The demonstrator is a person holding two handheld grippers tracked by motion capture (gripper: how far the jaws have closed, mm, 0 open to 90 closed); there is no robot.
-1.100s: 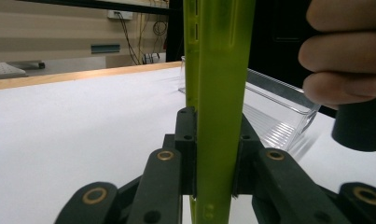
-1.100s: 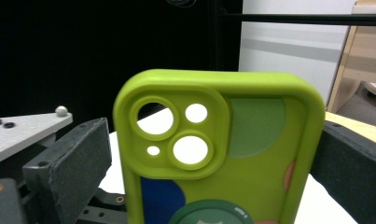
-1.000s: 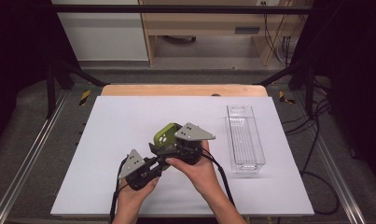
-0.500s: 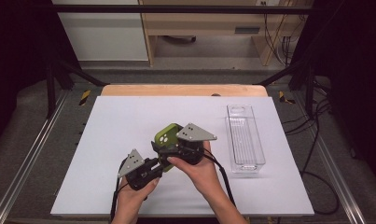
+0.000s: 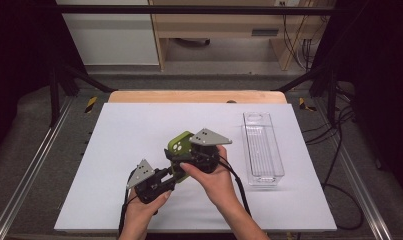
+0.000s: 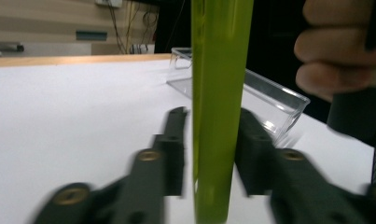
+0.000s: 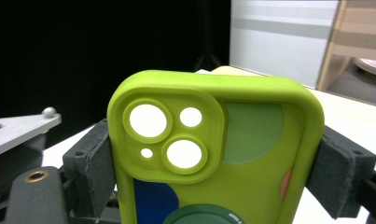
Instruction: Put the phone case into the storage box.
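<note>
A lime-green phone case (image 5: 181, 145) with camera cut-outs is held above the white mat, standing on edge. My right gripper (image 5: 186, 157) is shut on it: its pads (image 7: 94, 158) press both long sides of the case (image 7: 213, 154), and its jaws have just been closing. My left gripper (image 5: 171, 172) comes in from the lower left. In the left gripper view the case's thin edge (image 6: 218, 116) stands between the jaws of this gripper (image 6: 209, 135) with a gap on each side. These jaws have just been opening.
A clear, long plastic tray (image 5: 261, 150) lies on the mat's right side and also appears behind the case (image 6: 269, 100). The white mat (image 5: 139, 130) covers the table. The hand holding the right gripper (image 6: 339, 51) is close by.
</note>
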